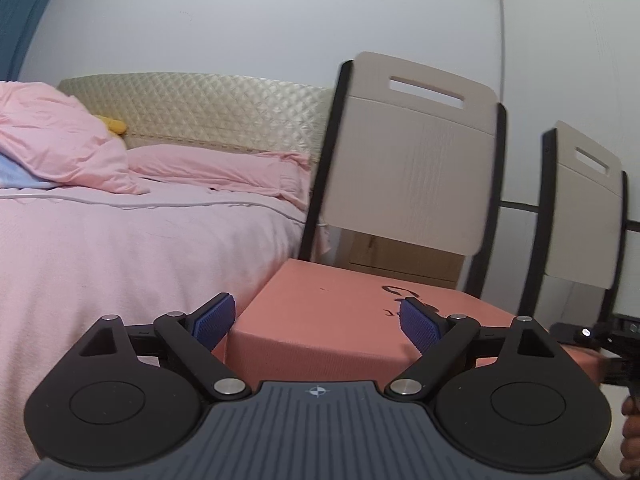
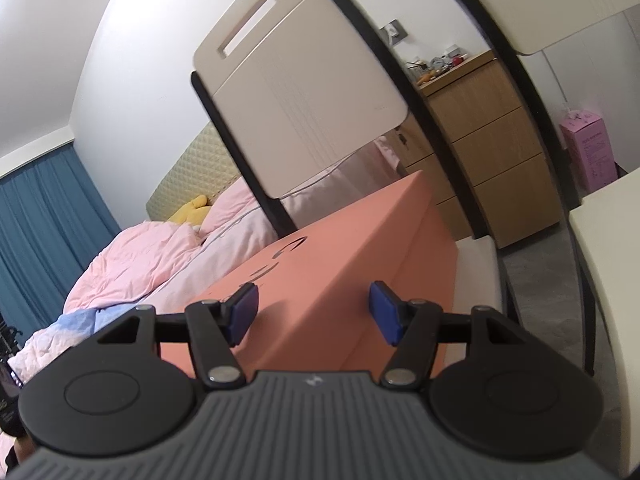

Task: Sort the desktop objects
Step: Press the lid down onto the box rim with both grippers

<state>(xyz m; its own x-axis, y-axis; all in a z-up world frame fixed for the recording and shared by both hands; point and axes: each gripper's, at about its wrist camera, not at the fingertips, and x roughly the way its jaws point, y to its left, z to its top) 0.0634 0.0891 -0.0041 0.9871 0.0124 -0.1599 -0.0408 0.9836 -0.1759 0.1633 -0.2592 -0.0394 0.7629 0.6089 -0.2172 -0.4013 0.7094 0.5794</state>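
Observation:
A salmon-pink cardboard box (image 1: pixel 344 320) with a dark logo on its lid lies on a chair seat. My left gripper (image 1: pixel 318 320) is open, its blue pads on either side of the box's near corner, not touching it. The box also shows in the right wrist view (image 2: pixel 340 264). My right gripper (image 2: pixel 314 312) is open, its pads straddling the box's near edge without gripping it. The right gripper's black tip (image 1: pixel 592 336) shows at the right edge of the left wrist view.
A bed with pink bedding (image 1: pixel 120 240) and a quilted headboard (image 1: pixel 200 108) stands to the left. Two beige chair backs (image 1: pixel 412 168) (image 1: pixel 584 208) rise behind the box. A wooden drawer unit (image 2: pixel 480 148) and a pink carton (image 2: pixel 588 152) stand on the right.

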